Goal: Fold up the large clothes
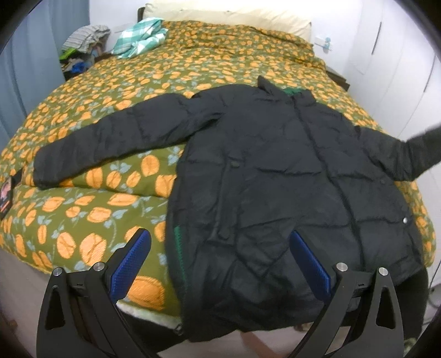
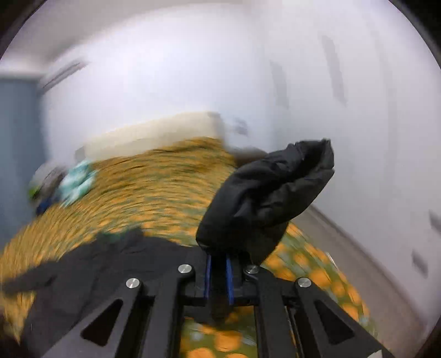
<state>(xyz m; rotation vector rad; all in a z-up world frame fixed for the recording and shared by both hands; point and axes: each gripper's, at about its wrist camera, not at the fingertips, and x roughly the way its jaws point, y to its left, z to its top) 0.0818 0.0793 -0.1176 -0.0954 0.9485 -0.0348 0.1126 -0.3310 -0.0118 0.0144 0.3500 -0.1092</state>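
1. The left gripper (image 1: 220,261) hangs with its blue-padded fingers (image 1: 132,264) spread wide and nothing between them; one finger sits over the bedspread, the other over the lower front of the jacket.
2. The right gripper (image 2: 219,278) has its blue pads pressed close together on a bunched black sleeve cuff (image 2: 270,198); the cuff stands lifted above the bed, its open end turned up and to the right; the view behind it is smeared with blur.
3. The black puffer jacket (image 1: 275,170) lies front-up on the near half of the bed, collar toward the pillows, hem hanging over the near edge; one sleeve (image 1: 110,137) stretches flat to the left; the other sleeve (image 1: 391,157) runs off to the right, its end blurred.
4. The bedspread (image 1: 96,203) is olive with orange fruit shapes; cream pillows (image 1: 226,13) lie at the head; a teal checked cloth (image 1: 140,37) sits near the far left corner; a heap of clothes (image 1: 82,46) lies beside the bed there.
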